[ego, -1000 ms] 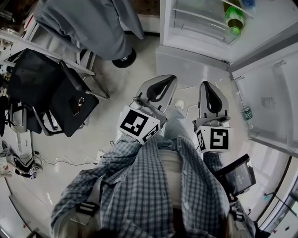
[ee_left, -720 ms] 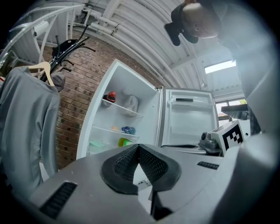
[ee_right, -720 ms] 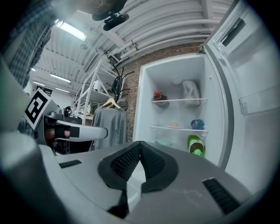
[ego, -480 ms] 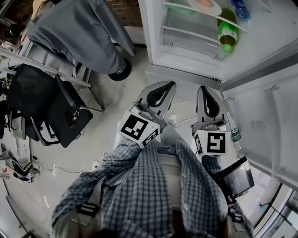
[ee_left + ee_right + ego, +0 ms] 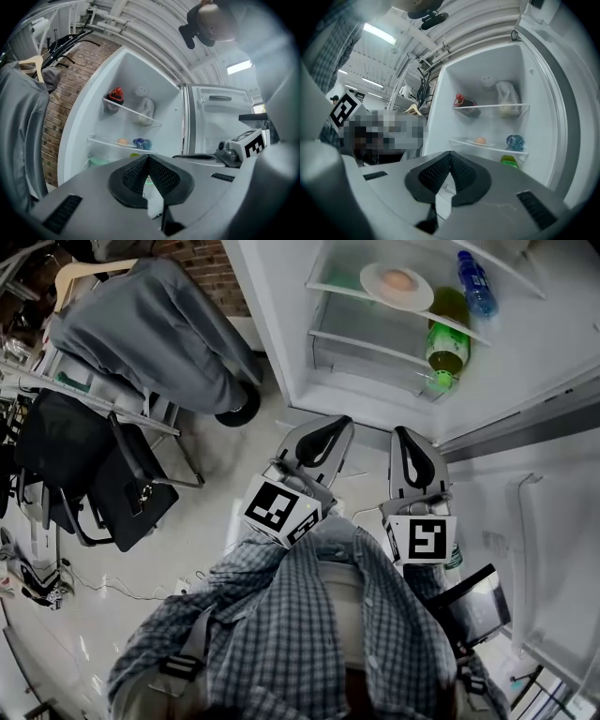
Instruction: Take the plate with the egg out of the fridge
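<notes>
My left tool (image 5: 328, 427) and right tool (image 5: 411, 439), both closed on nothing, hang short of the plate (image 5: 419, 298) on the far fridge shelf (image 5: 336, 289); a tilted lift could roll its egg (image 5: 397, 280) off.

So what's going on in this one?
A person stands facing an open fridge, holding a gripper in each hand. The left gripper and right gripper are both shut with nothing between their jaws, held low and short of the shelves. The plate with the egg sits on a fridge shelf beside a blue bottle, not yet touched.
</notes>
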The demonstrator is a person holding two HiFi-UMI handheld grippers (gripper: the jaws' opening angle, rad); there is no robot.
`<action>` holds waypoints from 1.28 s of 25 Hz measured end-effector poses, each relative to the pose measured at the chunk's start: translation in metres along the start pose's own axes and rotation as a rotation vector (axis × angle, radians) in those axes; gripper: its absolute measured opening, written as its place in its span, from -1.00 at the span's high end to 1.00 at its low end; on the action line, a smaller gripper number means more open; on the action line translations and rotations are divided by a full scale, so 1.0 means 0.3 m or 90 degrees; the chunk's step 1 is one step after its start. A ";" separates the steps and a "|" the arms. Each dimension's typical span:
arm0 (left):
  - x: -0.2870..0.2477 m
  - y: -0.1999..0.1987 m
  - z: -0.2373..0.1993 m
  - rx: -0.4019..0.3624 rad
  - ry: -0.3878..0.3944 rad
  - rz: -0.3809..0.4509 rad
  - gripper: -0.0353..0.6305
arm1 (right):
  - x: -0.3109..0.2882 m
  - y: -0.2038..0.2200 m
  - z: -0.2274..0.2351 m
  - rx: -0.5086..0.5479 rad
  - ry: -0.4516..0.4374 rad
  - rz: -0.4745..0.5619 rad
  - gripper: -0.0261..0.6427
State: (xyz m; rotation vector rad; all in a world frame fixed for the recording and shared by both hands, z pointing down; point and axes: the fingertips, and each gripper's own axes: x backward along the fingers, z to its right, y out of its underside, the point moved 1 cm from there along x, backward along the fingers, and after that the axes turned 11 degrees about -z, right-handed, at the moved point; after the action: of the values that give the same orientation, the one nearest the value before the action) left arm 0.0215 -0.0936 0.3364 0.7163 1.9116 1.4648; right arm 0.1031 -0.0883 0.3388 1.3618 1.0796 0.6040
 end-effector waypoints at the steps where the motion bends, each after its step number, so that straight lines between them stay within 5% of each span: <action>1: -0.015 -0.007 0.000 -0.001 -0.002 0.000 0.88 | -0.010 -0.004 0.013 0.004 -0.004 0.001 0.91; 21: -0.231 -0.079 -0.075 0.004 0.036 -0.010 0.88 | -0.172 -0.058 0.165 0.108 0.055 -0.016 0.90; 32: -0.328 -0.126 -0.165 -0.005 0.058 -0.007 0.88 | -0.321 -0.106 0.242 0.248 0.120 -0.050 0.90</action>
State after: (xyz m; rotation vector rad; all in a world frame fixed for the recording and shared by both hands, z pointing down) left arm 0.0476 -0.2064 0.3237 0.6442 1.9738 1.5212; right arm 0.1180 -0.2113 0.3240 1.6089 1.4526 0.4857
